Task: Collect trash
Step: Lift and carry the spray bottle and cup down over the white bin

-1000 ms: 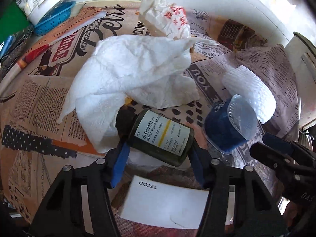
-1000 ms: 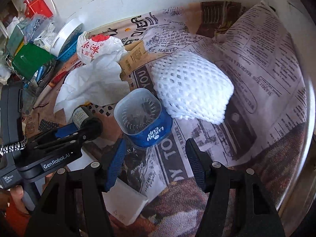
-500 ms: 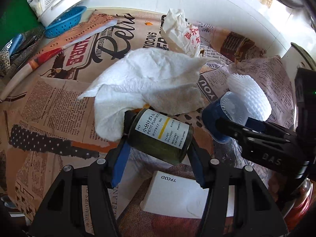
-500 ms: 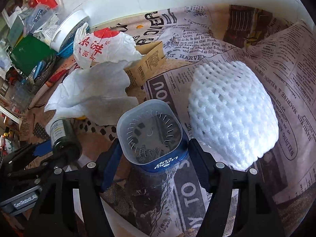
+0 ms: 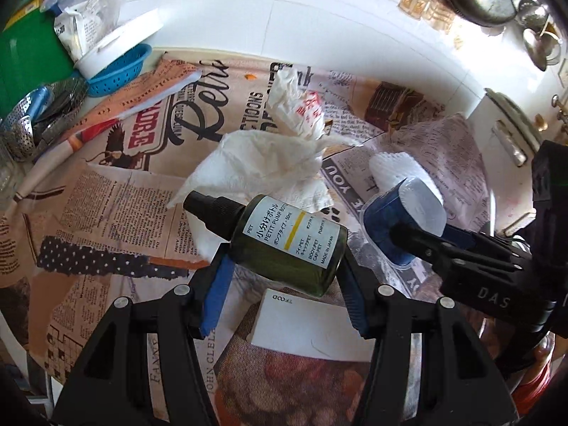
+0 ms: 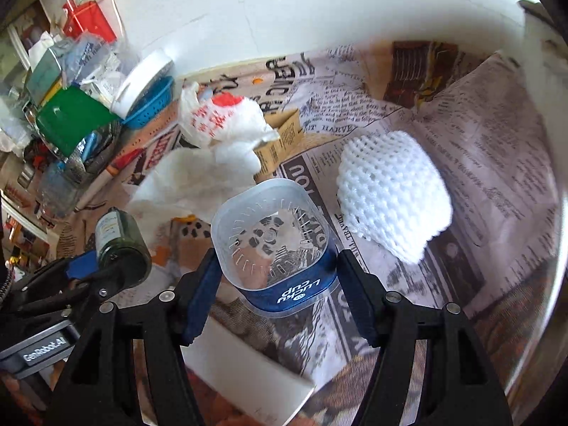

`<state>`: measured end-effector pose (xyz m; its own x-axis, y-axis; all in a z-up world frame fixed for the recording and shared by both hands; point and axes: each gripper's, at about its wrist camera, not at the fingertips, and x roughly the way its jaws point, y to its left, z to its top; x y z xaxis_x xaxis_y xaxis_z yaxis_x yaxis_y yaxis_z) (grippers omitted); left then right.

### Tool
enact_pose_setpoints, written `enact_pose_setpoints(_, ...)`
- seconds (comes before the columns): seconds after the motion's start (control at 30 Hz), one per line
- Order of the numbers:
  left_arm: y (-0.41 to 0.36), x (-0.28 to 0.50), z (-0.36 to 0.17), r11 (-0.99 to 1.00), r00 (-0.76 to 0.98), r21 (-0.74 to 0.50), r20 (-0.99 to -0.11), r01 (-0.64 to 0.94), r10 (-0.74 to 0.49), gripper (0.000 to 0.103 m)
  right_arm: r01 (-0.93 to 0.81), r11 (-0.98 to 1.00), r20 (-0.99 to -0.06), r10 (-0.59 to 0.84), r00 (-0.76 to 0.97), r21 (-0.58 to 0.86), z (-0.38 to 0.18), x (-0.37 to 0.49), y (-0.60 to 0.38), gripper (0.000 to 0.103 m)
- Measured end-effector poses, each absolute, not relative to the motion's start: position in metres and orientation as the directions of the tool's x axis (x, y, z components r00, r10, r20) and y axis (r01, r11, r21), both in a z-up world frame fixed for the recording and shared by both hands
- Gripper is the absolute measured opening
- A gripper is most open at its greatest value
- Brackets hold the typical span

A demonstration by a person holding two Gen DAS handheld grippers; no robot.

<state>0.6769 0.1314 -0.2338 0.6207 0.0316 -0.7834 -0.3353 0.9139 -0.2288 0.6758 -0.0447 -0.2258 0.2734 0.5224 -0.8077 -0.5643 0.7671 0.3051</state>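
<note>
**Both tongs loaded above the newspaper-covered counter**

Under you lies the newspaper spread [image 5: 117, 191] over the counter, running back to a white wall. On it, the biggest piece of trash is the crumpled white paper towel [image 5: 262, 163], and touching its far edge is a scrunched white wrapper with red print [image 5: 301, 110]. To the right sits the white foam fruit net [image 6: 390, 198], resting on the newsprint just beyond the cup you carry. A white card [image 5: 305, 323] lies flat on the paper below your left tool. Off at the far left, a blue colander [image 5: 117, 71] sits among the clutter by the wall.

Your left gripper [image 5: 284, 277] is clenched on the dark green pump bottle [image 5: 287, 245]; the bottle lies crosswise between the blue pads, its black nozzle pointing to the left, its white label facing up, and it is lifted clear of the newspaper.

Your right gripper [image 6: 273, 284] is clamped on the clear plastic cup with the blue band [image 6: 273, 245]; the pads press on the two sides of the blue band, the open mouth faces the camera, and the cup is held off the counter, just right of the bottle
</note>
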Motion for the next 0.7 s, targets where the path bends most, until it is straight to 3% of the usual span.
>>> enact_pose_setpoints(0.37, 0.136, 0.582, -0.174, 0.959, 0.725, -0.226, -0.688, -0.170, -0.033, 0.057, -0.434, 0.854, -0.698, 0.497, 0.516, 0.287, -0.138, 0.570, -0.073, 0.063)
enact_pose_setpoints(0.7, 0.158, 0.455, -0.147, 0.981, 0.766, -0.186, -0.638, -0.051, -0.081, 0.057, -0.319, 0.893, -0.625, 0.450, 0.638, 0.318, -0.108, 0.451, -0.067, 0.063)
